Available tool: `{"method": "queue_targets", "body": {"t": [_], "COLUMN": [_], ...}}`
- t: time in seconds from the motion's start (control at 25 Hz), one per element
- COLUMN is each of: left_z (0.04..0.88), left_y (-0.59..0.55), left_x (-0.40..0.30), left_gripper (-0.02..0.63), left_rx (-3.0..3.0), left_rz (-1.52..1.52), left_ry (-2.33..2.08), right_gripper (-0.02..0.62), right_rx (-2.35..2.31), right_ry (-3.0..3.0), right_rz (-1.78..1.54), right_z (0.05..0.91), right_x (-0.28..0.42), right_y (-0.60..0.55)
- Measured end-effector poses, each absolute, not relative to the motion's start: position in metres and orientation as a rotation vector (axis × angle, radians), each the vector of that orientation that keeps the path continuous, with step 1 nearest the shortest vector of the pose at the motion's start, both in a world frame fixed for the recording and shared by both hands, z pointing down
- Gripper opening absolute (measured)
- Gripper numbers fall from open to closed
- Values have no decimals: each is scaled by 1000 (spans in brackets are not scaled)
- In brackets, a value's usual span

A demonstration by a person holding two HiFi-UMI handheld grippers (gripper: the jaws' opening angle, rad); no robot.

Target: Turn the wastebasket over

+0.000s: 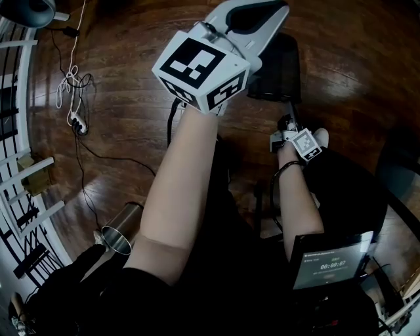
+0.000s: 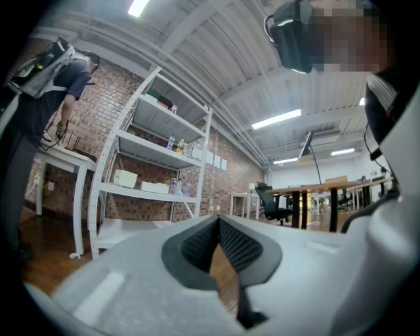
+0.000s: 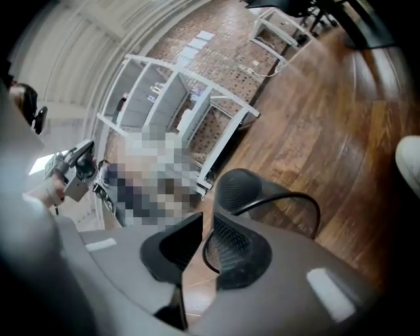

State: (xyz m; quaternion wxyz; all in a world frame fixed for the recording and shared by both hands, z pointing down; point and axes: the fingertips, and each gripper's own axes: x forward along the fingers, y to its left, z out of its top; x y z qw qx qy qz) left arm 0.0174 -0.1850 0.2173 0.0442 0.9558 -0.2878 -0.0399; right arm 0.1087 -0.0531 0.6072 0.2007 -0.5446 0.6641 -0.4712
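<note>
Plainly, the relation that matters is between the right gripper (image 1: 287, 126) and the black wire-mesh wastebasket (image 1: 281, 73), which sits on the dark wooden floor (image 1: 131, 65). The right gripper is low and right up against the wastebasket. In the right gripper view the mesh wall fills the space just past the jaw tips, and a strip of it shows through the narrow gap between the pads. The jaws stand a little apart and the pads do not look pressed on the mesh, so I judge that this gripper holds nothing.

The wastebasket's long axis runs slanted in that view, with the rounded closed end up and to the left and the thin wire rim down and to the right. The uprights of the white shelving (image 3: 228, 149) beyond the wastebasket lean much the same way. The closed end is therefore probably uppermost and the mouth towards the floor, though I cannot tell whether the rim rests flat.

The left gripper (image 1: 266, 10) is well above the wastebasket, raised near the head camera and aimed out across the room. Its pads meet at the tips with nothing between them. Any further handling would fall to the right gripper, by far the nearer, with a short reach straight ahead.
</note>
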Motion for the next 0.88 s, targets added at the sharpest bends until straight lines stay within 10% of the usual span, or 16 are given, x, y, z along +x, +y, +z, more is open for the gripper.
{"method": "queue_targets", "body": {"t": [0.88], "left_z": [214], "left_y": [-195], "left_x": [7], "left_gripper": [0], "left_rx": [2883], "left_rz": [-136], "left_ry": [-925], "right_gripper": [114], "right_rx": [-1385], "right_ry": [1500], "right_rz": [-1401], "right_z": [661], "right_x": [120], "right_y": [-99]}}
